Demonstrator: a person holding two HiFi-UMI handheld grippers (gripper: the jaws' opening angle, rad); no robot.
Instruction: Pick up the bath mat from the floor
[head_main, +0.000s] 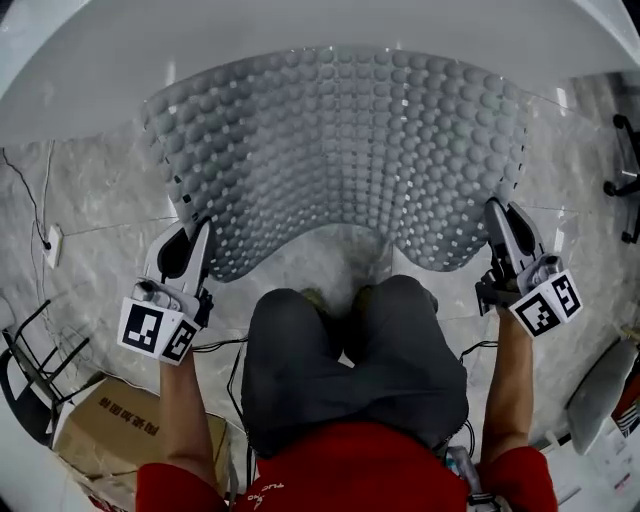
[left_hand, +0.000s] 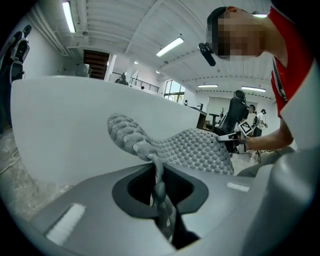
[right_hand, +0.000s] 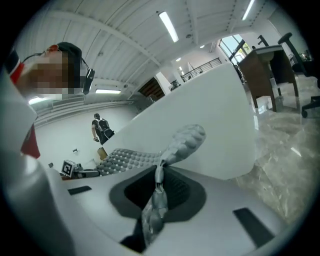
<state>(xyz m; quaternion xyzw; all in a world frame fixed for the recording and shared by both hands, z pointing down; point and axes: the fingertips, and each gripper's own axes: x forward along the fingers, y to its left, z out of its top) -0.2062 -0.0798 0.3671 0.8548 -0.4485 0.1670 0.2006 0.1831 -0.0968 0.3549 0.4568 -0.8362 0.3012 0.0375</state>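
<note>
The bath mat (head_main: 340, 150) is a translucent grey sheet covered in round bumps, held up off the marble floor and spread between my two hands, its near edge sagging over my knees. My left gripper (head_main: 197, 238) is shut on the mat's near left corner; in the left gripper view the mat's edge (left_hand: 159, 187) runs pinched between the jaws. On the mat's near right corner my right gripper (head_main: 497, 218) is shut, and the right gripper view shows the mat's edge (right_hand: 156, 197) squeezed between its jaws.
A white bathtub rim (head_main: 300, 40) curves across the top, just beyond the mat. A cardboard box (head_main: 120, 430) and a black rack (head_main: 25, 380) sit at the lower left. An office chair's base (head_main: 625, 180) stands at the right edge. A wall socket with cable (head_main: 50, 245) is at left.
</note>
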